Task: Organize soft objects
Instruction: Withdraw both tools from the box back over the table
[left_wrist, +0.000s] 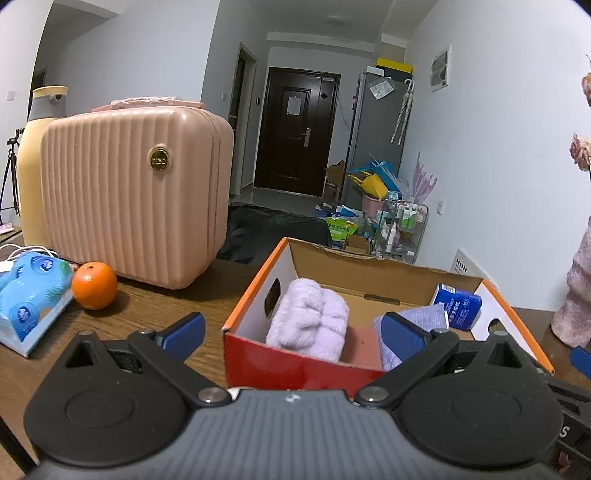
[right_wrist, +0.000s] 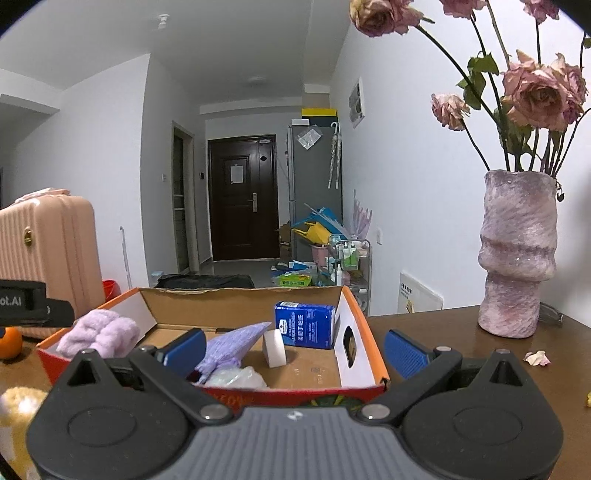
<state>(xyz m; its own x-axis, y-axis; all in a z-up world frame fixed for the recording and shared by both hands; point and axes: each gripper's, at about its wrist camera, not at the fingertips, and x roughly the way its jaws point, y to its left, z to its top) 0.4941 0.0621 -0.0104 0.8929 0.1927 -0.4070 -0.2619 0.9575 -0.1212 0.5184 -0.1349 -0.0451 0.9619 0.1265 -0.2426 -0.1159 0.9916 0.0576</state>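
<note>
An open orange-and-red cardboard box (left_wrist: 255, 284) (right_wrist: 364, 332) stands on the wooden table. Inside lie a fluffy lilac towel roll (left_wrist: 308, 319) (right_wrist: 98, 332), a purple knitted cloth (left_wrist: 424, 317) (right_wrist: 236, 341), a blue tissue pack (left_wrist: 458, 304) (right_wrist: 304, 325), a white tape roll (right_wrist: 274, 348) and a clear plastic bag (right_wrist: 236, 376). My left gripper (left_wrist: 291, 338) is open and empty, just before the box's near wall. My right gripper (right_wrist: 295, 349) is open and empty, at the box's near right corner. A yellow fluffy object (right_wrist: 16, 402) lies at the left edge.
A pink ribbed case (left_wrist: 133, 192) (right_wrist: 48, 251) stands at the back left, with an orange (left_wrist: 94, 285) (right_wrist: 9, 341) and a blue tissue multipack (left_wrist: 31, 291) beside it. A pink vase of dried roses (right_wrist: 517, 254) stands on the right. A fallen petal (right_wrist: 536, 357) lies near it.
</note>
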